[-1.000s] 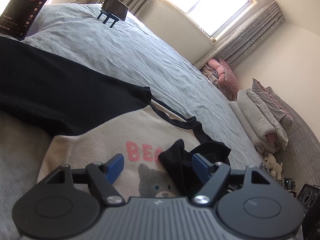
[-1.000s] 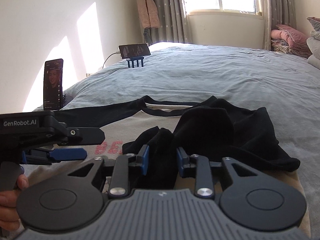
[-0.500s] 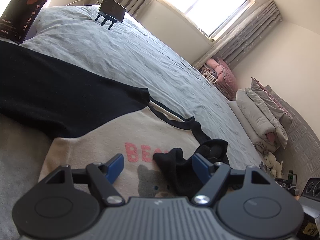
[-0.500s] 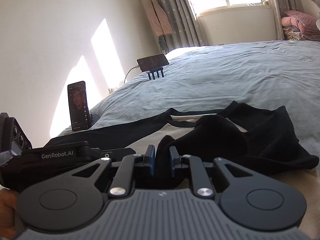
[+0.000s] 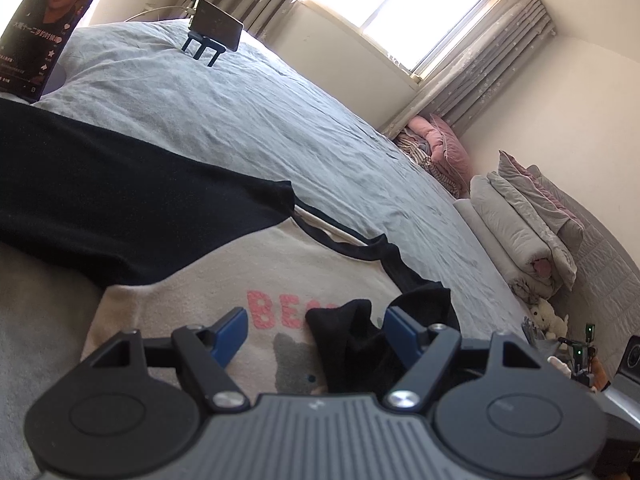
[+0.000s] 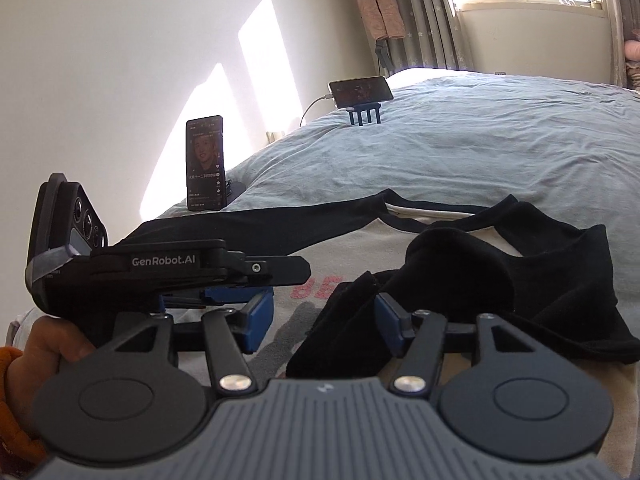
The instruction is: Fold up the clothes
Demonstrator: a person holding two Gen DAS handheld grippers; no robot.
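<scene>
An upright black phone [image 6: 205, 163] stood at the left edge of the pale blue bed [image 6: 480, 148]. The cream sweatshirt with black sleeves and pink lettering [image 5: 224, 276] lay flat on the bed. The left gripper [image 5: 316, 326] hovered over it, fingers [image 5: 231, 334] apart. The right gripper [image 6: 322, 314] was also spread wide, the folded-in black right sleeve [image 6: 500, 276] lying loose between its fingers.
</scene>
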